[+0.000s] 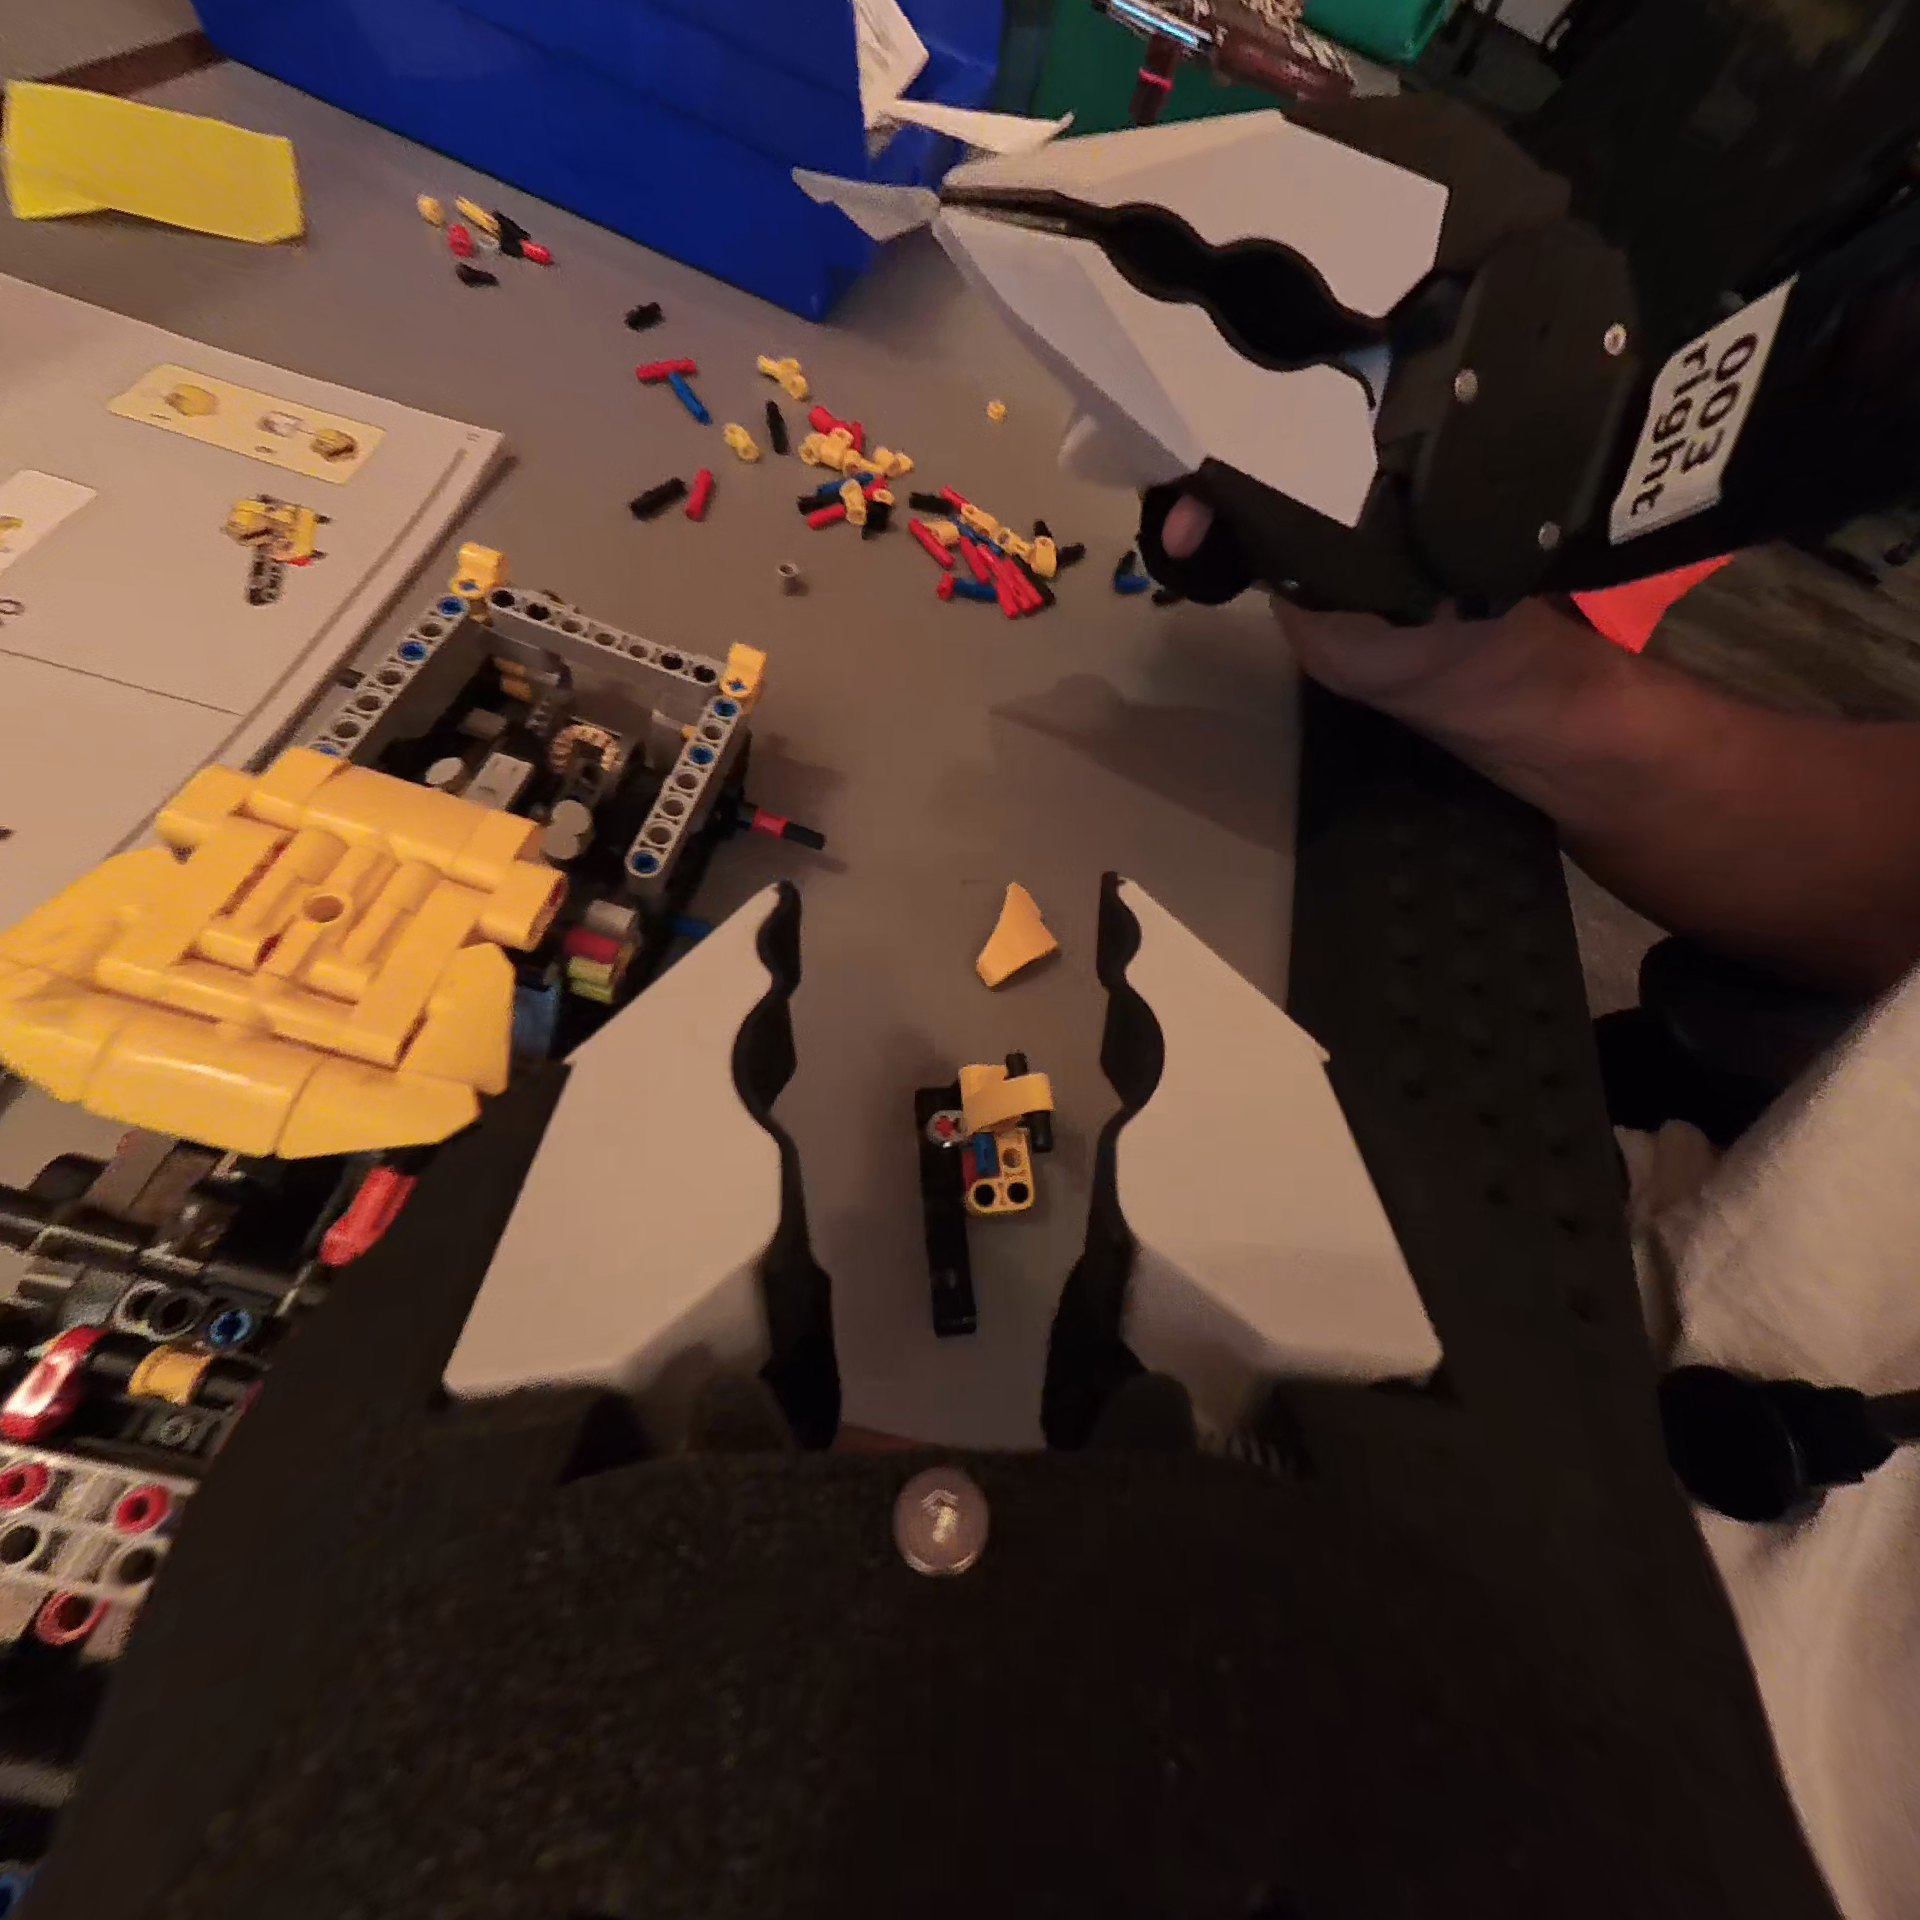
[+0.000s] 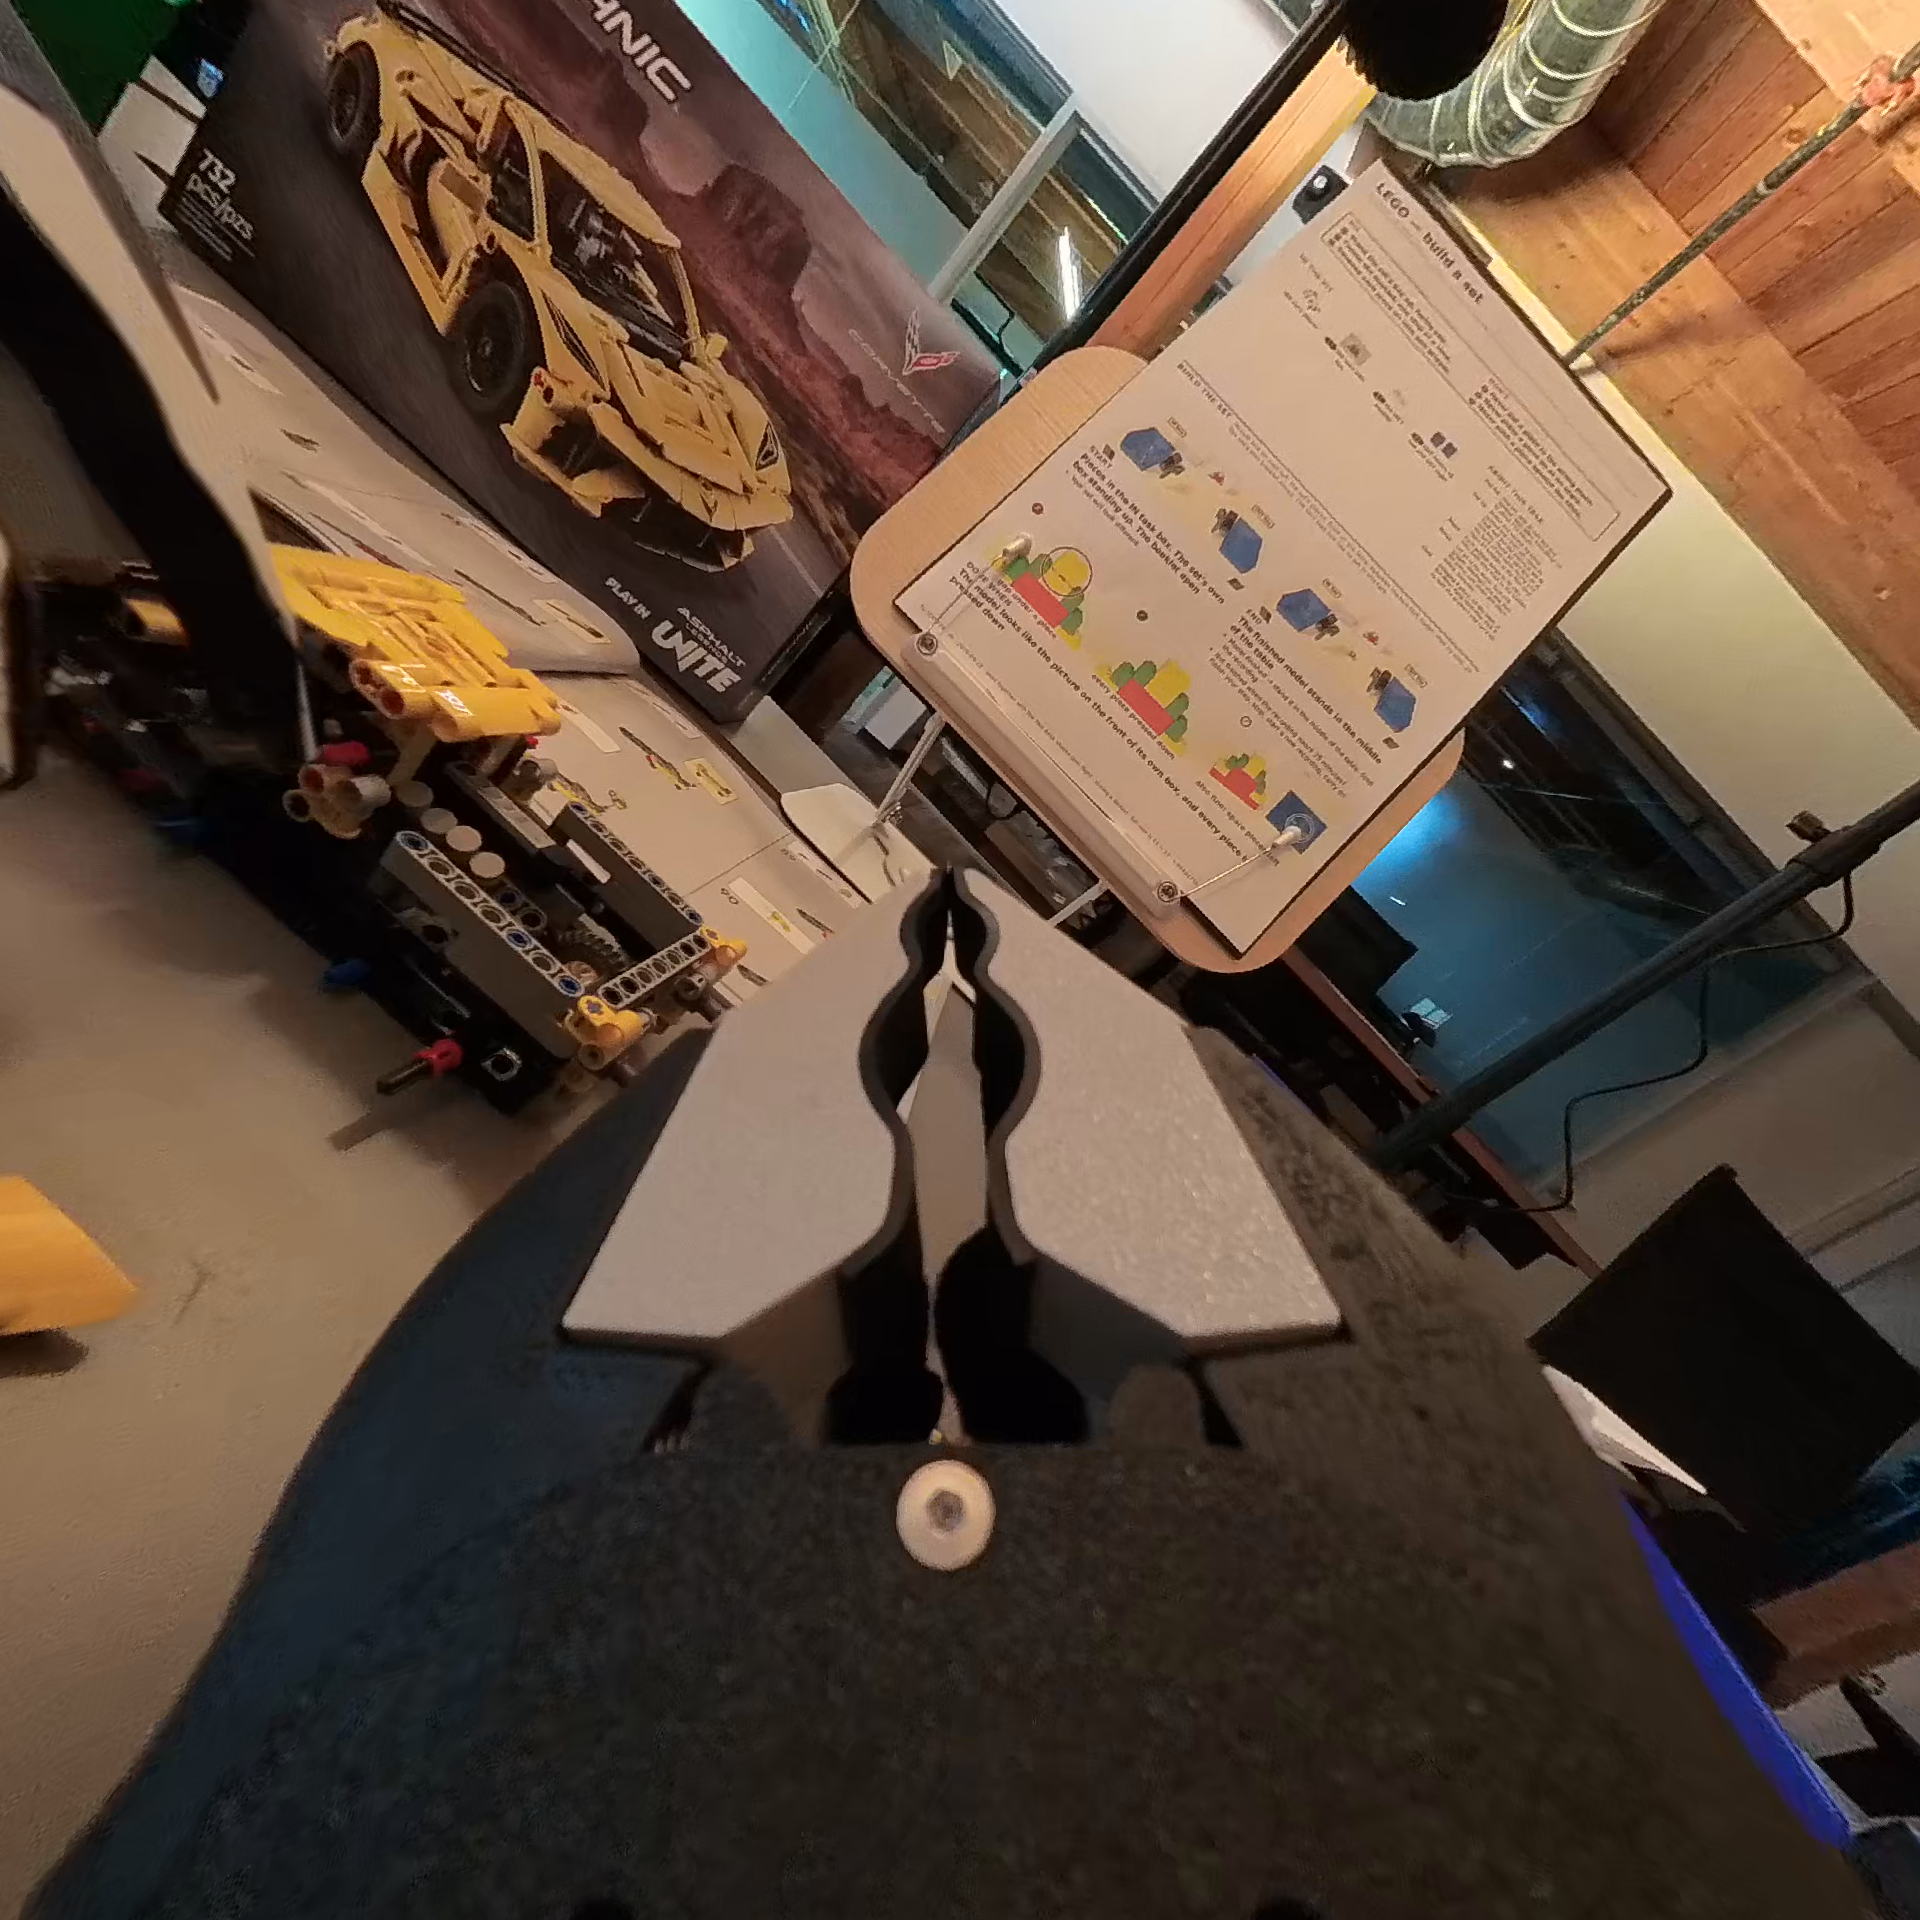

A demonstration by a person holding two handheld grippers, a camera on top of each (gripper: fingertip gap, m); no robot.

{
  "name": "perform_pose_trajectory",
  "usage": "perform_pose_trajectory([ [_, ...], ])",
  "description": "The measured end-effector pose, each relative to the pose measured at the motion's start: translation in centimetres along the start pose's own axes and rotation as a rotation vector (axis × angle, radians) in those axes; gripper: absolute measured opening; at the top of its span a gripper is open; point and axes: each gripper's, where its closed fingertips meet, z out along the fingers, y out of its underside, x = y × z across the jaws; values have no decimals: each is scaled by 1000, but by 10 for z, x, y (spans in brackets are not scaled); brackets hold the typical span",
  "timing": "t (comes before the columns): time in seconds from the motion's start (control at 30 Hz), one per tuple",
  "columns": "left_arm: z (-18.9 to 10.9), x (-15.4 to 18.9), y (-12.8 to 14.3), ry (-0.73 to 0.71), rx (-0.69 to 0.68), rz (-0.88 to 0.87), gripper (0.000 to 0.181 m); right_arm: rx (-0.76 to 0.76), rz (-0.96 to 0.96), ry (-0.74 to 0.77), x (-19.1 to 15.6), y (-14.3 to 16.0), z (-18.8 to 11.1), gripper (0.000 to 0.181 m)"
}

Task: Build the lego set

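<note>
My left gripper [image 1: 948, 904] hangs above the grey table [image 1: 914, 748] with its two fingers spread wide, nothing between them but the tabletop. Straight below that gap lies a small sub-assembly [image 1: 982, 1153], a black beam with a yellow curved piece and a yellow holed block on it, flat on the table and apart from both fingers. Just beyond it, near my fingertips, sits a lone yellow wedge piece [image 1: 1016, 935].

To the left of the sub-assembly stands the half-built car chassis [image 1: 582, 748], a grey and black frame with holed beams, and a broad yellow panel section [image 1: 281, 956] sits on its nearer end. Behind the chassis the open instruction booklet [image 1: 208, 540] lies flat. Farther from the sub-assembly, a scatter of loose pins [image 1: 894, 499] in red, blue, black and yellow spreads over the table, and past that stands a blue bin [image 1: 623, 114].

My right gripper [image 1: 997, 203] [image 2: 951, 883] is held up off the table, beyond and to the right of the sub-assembly, its fingers pressed together at the tips; I cannot tell whether anything thin is pinched there. Past it stand the set's box [image 2: 644, 343] and a sheet on a wooden stand [image 2: 1247, 582]
</note>
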Motion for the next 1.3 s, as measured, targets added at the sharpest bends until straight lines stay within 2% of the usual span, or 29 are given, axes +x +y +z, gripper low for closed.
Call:
perform_pose_trajectory([
  [0.23, 2, 5, 2, 21, -40, 51, 58, 9, 21, -14, -1, -1, 0, 0],
  [0.3, 0, 19, 5, 103, -61, 114, 58, 11, 39, -13, 0, -1, -1, 0],
  [0.37, -2, 28, 10, 161, -115, 186, 58, 14, 60, -10, 2, -1, -1, 0],
  [0.53, 13, 17, 24, 147, -290, 314, 57, 15, 77, -9, 4, 0, -2, 0],
  [0.77, 42, 19, 44, 147, -449, 372, 56, 13, 91, -9, 5, 1, -2, 0],
  [0.9, 49, 24, 48, 187, -464, 372, 36, 20, 105, -8, 7, 0, -3, 0],
  [1.1, 55, 20, 52, 169, -497, 370, 33, 29, 117, -7, 8, -1, -4, 0],
  [1.2, 57, 16, 54, 148, -512, 392, 17, 31, 121, -7, 9, -1, -4, 0],
  [1.3, 57, 19, 55, 165, -520, 369, 15, 33, 124, -7, 9, -2, -5, 0],
])
